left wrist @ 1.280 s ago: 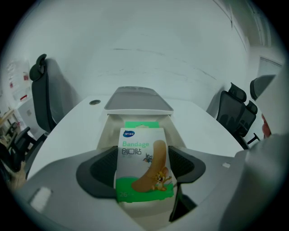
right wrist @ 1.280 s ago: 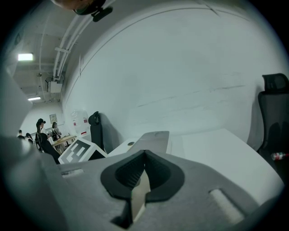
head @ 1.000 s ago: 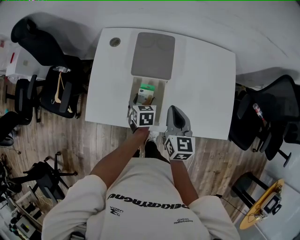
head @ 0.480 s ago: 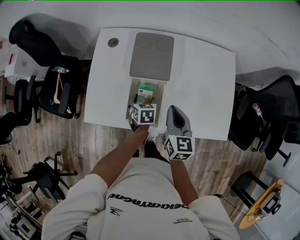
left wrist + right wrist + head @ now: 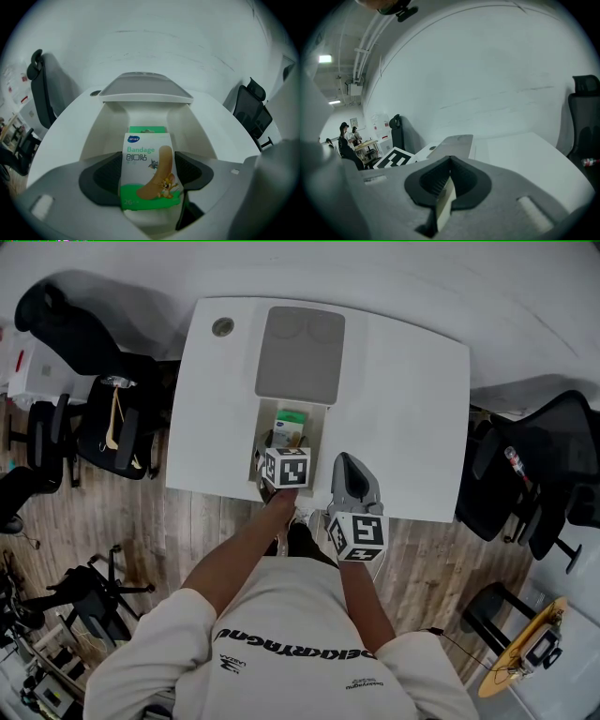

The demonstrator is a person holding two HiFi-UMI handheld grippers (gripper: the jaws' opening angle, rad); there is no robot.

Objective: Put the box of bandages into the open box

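A green and white box of bandages (image 5: pixel 149 171) stands upright between the dark pads of my left gripper (image 5: pixel 150 174), which is shut on it. In the head view the box of bandages (image 5: pixel 289 425) hangs over the open white box (image 5: pixel 322 432), ahead of the left gripper (image 5: pixel 281 444) and its marker cube. The open box's grey lid (image 5: pixel 300 354) is folded back away from me; its white inner wall (image 5: pixel 107 129) and lid (image 5: pixel 145 89) fill the left gripper view. My right gripper (image 5: pixel 352 472) rests at the table's near edge, right of the open box, jaws shut (image 5: pixel 449 180).
The white table (image 5: pixel 403 390) has a round grommet (image 5: pixel 222 326) at its far left corner. Black office chairs stand to the left (image 5: pixel 103 418) and right (image 5: pixel 525 474) on the wooden floor. A white wall lies beyond the table.
Little differs: the left gripper with the box of bandages has crept slightly forward over the open box. The right gripper has stayed put.
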